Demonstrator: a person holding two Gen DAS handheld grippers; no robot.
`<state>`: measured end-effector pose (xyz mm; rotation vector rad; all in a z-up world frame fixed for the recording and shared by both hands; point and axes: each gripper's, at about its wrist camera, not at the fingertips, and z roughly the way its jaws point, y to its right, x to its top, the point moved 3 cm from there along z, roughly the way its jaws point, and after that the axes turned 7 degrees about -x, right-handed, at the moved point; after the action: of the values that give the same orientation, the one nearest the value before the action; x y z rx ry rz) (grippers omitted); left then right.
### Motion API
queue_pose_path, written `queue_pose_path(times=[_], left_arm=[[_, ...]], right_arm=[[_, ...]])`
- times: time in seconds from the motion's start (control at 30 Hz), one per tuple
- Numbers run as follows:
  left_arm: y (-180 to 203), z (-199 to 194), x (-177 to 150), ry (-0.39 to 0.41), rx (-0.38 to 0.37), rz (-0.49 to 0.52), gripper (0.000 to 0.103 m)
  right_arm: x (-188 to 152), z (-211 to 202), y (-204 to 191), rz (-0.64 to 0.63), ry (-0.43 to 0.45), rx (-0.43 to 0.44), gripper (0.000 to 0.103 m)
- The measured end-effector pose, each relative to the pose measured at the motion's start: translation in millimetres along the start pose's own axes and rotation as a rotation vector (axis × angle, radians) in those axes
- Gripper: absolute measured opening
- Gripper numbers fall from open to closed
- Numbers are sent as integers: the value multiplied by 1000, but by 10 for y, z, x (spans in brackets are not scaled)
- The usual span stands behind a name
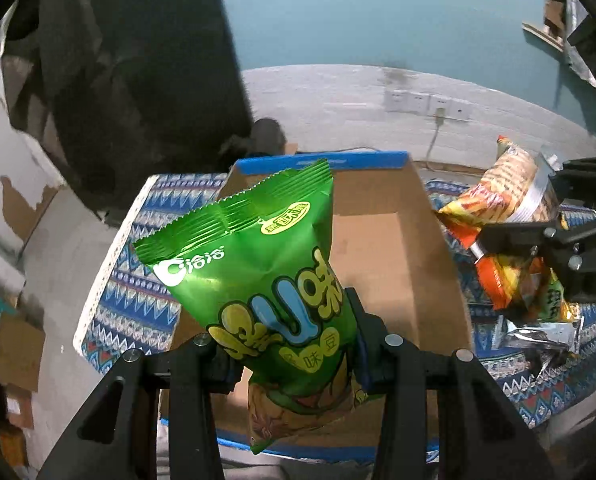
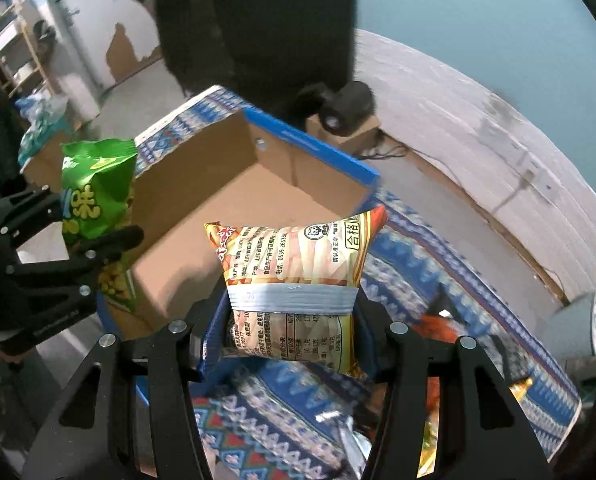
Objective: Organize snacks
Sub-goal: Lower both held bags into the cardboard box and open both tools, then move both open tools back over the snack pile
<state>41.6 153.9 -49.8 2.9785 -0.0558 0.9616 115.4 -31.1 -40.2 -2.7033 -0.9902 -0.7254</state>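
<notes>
My left gripper point(image 1: 294, 356) is shut on a green snack bag point(image 1: 258, 264) and holds it upright above the near end of an open cardboard box point(image 1: 382, 240) with a blue rim. The green bag also shows in the right wrist view point(image 2: 94, 196). My right gripper point(image 2: 292, 320) is shut on a yellow-orange snack bag point(image 2: 294, 264) with a silver seam, held above the patterned cloth just right of the box point(image 2: 202, 216). In the left wrist view the right gripper point(image 1: 538, 224) and its bag point(image 1: 506, 184) are at the right of the box.
A blue patterned cloth point(image 1: 130, 292) covers the table under the box. Several loose snack packets point(image 1: 534, 320) lie on the cloth right of the box. A white wall with sockets point(image 1: 426, 102) stands behind. A dark figure point(image 2: 258, 20) is beyond the table.
</notes>
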Motion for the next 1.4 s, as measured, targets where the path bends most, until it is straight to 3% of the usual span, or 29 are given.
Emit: queue_pose_path(times=[0.43,0.5,0.57,0.63,0.77,1.07,1.4], left_arm=[[-283,186,-126,-59,43,-59,44],[-312,206,-136,-70,54,-71,45],[-326,218,-135,-79,59,-85,51],[-334,203,-126,-76,60,-100,66],[-278,146,-94,-54,50,-104,72],[12,76,-69,-60,-62,-120,74],[560,-16,-34,-63,-130,-27,74]], right_arm=[[116,347,-343,-67,-55,32,55],[129,353,-345,-62,-55,35,62],[142,339,-345,-54,-50,38,70],[149,287,-334,-55,-29,30,74],[146,189,-285,-49,-6,31,78],[-28,-102,52,2,26,14,78],[-436,-306,550,65,8,-37,79]])
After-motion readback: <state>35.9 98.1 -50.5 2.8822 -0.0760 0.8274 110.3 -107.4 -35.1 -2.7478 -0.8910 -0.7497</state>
